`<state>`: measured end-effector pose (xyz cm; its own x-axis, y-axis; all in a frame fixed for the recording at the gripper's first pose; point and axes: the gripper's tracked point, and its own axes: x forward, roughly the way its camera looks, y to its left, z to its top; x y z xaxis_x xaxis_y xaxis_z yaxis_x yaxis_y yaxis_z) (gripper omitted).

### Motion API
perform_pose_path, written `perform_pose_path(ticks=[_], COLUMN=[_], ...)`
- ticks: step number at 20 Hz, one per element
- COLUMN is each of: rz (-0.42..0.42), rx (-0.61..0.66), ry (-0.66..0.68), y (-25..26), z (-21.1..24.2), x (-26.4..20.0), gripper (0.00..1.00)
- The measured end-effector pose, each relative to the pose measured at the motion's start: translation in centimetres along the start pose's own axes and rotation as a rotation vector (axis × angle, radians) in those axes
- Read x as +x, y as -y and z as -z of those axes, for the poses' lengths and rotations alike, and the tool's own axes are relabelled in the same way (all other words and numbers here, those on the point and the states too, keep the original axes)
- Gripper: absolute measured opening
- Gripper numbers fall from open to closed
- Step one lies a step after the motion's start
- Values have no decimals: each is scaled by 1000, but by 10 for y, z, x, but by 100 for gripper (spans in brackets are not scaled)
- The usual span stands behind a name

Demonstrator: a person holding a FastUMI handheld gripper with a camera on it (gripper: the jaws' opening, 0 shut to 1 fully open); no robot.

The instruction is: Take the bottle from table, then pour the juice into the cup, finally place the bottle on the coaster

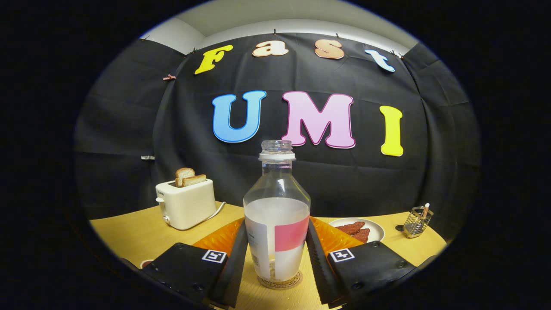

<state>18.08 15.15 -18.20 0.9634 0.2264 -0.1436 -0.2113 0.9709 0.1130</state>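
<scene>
Gripper (277,254) fingers flank upright bottle (277,206) on coaster (280,282).

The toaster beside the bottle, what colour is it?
Cream-white toaster, seen in the gripper view.

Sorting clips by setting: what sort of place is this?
Probably a staged breakfast table in a recording booth: a toaster holding bread, a plate of food, and a bottle on a coaster between the gripper fingers.

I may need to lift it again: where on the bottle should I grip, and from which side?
Grip the bottle on its straight labelled lower body, level from the front, as the gripper sits now. It stands upright on the coaster; shoulder and neck narrow above, so fingers would slip there.
</scene>
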Motion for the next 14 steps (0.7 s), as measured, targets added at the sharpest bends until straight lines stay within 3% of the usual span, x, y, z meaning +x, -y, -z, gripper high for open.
perform_pose_path(ticks=[7, 14], rz=[17, 31], rx=[-1, 13], ry=[-40, -62], y=[10, 15], z=[55, 77], x=[27, 34], gripper=[71, 71])
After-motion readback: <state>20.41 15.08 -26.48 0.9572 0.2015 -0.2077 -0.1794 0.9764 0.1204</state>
